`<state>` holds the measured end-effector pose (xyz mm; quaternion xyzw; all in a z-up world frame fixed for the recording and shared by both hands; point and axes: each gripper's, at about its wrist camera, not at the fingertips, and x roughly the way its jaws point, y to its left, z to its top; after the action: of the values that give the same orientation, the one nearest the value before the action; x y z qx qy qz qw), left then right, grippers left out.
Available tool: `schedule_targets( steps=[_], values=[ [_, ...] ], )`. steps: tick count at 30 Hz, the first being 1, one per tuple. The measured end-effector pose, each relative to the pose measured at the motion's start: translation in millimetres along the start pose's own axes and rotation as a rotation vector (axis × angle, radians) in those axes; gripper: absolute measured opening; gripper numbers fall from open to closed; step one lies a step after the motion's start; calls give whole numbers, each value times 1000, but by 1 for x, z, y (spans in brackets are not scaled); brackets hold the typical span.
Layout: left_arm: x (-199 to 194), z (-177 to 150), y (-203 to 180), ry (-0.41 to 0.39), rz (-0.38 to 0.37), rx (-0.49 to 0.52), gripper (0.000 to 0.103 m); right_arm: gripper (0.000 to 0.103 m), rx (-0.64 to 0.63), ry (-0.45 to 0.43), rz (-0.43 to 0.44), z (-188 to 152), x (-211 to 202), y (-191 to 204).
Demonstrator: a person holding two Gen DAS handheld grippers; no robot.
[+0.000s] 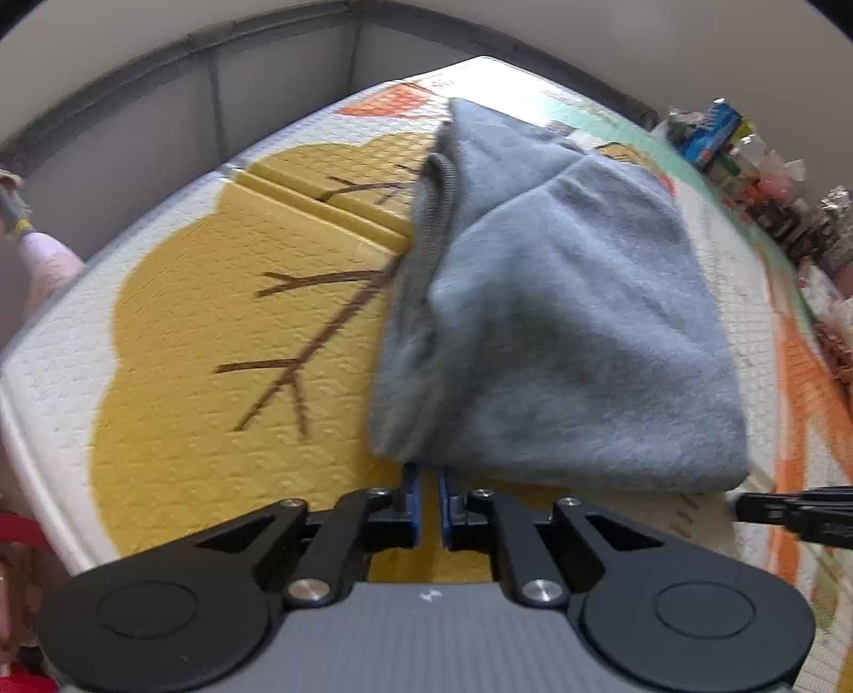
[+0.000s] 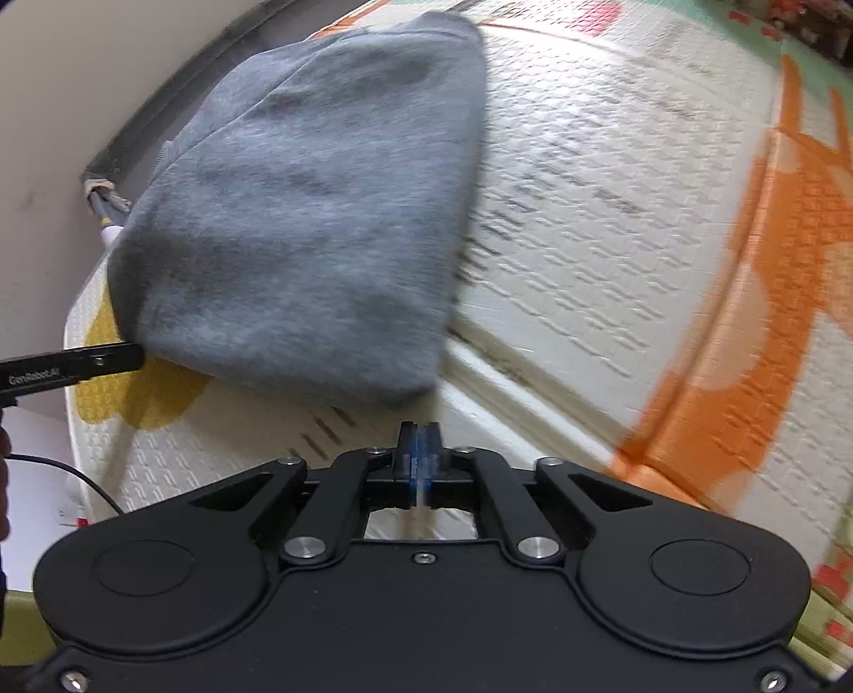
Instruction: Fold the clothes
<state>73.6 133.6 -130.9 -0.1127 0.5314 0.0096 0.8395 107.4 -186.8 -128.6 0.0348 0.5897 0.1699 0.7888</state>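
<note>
A grey-blue sweatshirt (image 1: 565, 320) lies folded over on a patterned foam mat (image 1: 213, 330); it also shows in the right wrist view (image 2: 314, 213). My left gripper (image 1: 429, 469) is at the garment's near left corner; the cloth hides its fingertips, and the blue pads stand a narrow gap apart, so I cannot tell whether they hold the cloth. My right gripper (image 2: 419, 426) is shut with nothing between its pads, just short of the garment's near right corner. Each gripper shows at the edge of the other's view, the right one (image 1: 789, 509) and the left one (image 2: 74, 365).
The mat (image 2: 613, 240) has a yellow tree print on the left and orange shapes on the right. A grey wall rail (image 1: 213, 48) runs behind it. Cluttered small items (image 1: 757, 176) line the far right edge. A cable (image 2: 64, 469) hangs at the mat's left side.
</note>
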Motion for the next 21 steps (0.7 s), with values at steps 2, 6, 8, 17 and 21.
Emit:
schedule_targets(
  steps=[2,6,8,17,21],
  values=[
    [-7,-1,5,-10,17,-8,13,2,6,-16,-12,-4,-11,-6],
    [-29,4,12,-60,26,-20,13,3,23,-78,-19,-6,-38,-12],
    [-42,9,7,-97,26,-4,15,4,23,-122,-19,-5,-54,-11],
    [-61,38,-42,-168,-136,94,21,4,-34,-267,1,23,-75,24],
    [-38,51,-71,-140,-183,152,21,3,-64,-259,-1,34,-45,38]
  ],
)
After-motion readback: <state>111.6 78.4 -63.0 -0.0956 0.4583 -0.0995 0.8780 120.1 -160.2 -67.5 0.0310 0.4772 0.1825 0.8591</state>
